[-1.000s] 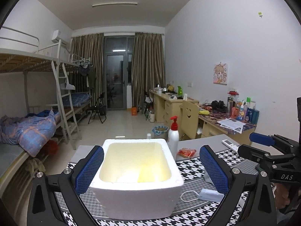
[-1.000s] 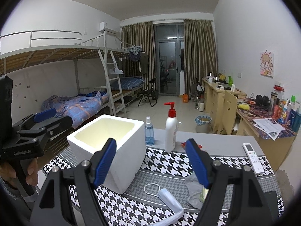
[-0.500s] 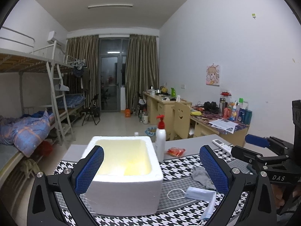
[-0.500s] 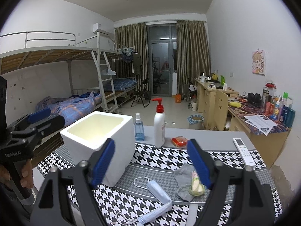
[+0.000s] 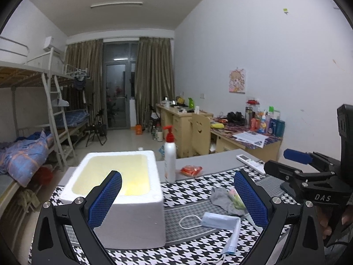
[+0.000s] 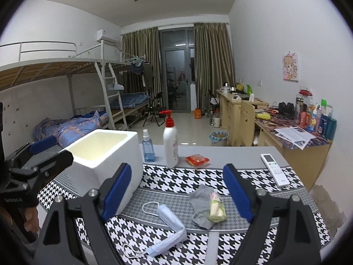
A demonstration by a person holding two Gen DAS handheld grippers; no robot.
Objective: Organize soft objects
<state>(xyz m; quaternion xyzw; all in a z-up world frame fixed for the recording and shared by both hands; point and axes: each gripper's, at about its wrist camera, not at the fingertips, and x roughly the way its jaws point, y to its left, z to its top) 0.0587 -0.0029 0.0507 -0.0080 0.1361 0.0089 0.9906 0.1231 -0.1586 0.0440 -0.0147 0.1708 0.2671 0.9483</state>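
- A dormitory room with bunk beds, curtains and cluttered side furniture lies behind a grey desk (image 6: pixel 231 152) covered near its front by a black-and-white houndstooth cloth (image 6: pixel 176 181).
- Compared with a second ago, both views have drawn back and dipped, so the soft things now show in full; the right gripper (image 6: pixel 177 193) has widened its jaws and they are released, with nothing pressed between them.
- The left gripper (image 5: pixel 177 197) also stands released, its jaws wide and empty, in front of the open white foam box (image 5: pixel 123 176) at the desk's left edge.
- The soft things lie on the cloth near the front edge: a folded pale-blue face mask with white loops (image 6: pixel 169 220), and just beside it a crumpled grey sock (image 6: pixel 200 201) touching a small greenish plastic-wrapped packet (image 6: pixel 216 208).
- I judge the sorting is only starting; the box looks empty and a pick-up is being lined up.
- Behind stand a red-pump white lotion bottle (image 6: pixel 171 142), a blue spray bottle (image 6: pixel 147 146), an orange snack packet (image 6: pixel 197 160) and a white remote control (image 6: pixel 274 169); none blocks the way, though the mask's loose loops could snag.
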